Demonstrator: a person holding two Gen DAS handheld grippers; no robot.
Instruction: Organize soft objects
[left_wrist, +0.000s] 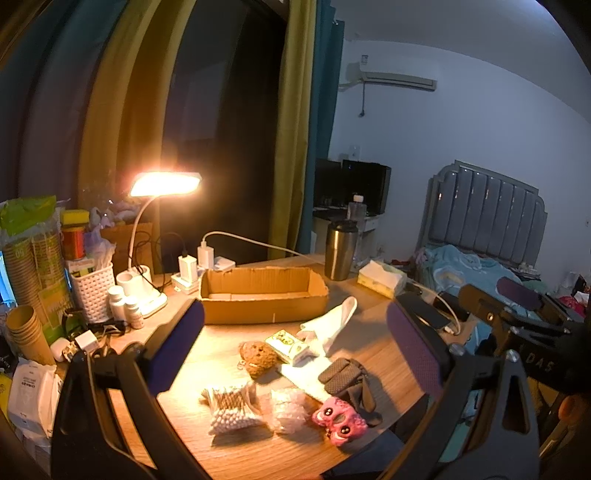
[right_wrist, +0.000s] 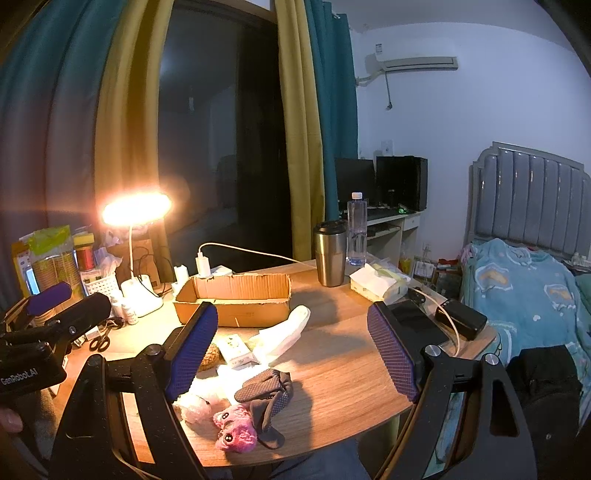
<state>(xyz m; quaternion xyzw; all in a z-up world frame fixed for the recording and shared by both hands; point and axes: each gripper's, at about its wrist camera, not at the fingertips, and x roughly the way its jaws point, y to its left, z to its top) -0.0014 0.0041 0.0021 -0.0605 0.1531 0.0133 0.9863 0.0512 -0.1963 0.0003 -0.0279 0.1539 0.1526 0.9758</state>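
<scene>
Both hand-held grippers are hovering over the near edge of the wooden counter (left_wrist: 369, 354) with their jaws standing wide apart and nothing between them: the left hand-held gripper (left_wrist: 295, 350) is looking down on the soft things, and the right hand-held gripper (right_wrist: 291, 350) is hanging just beside it. Nearest the edge, a pink plush toy (left_wrist: 340, 421) with big eyes is lying against a dark grey glove (left_wrist: 347, 380). To the left of the toy a clear bubble-wrap piece (left_wrist: 286, 406) is sitting beside a bag of cotton swabs (left_wrist: 231, 408). Farther in, a brown knitted toy (left_wrist: 258, 358) is resting next to a small printed pack (left_wrist: 290, 345), which is touching a white sock (left_wrist: 328, 325) that is stretching toward the back. Behind these, an open cardboard box (left_wrist: 264, 295) is standing apart from the soft things. Beyond it, a lit desk lamp (left_wrist: 166, 184) is shining at the left, a steel tumbler (left_wrist: 340, 251) is standing at the right with a tissue pack (left_wrist: 382, 278) near it, and a bed (left_wrist: 480, 266) is showing past the counter.
</scene>
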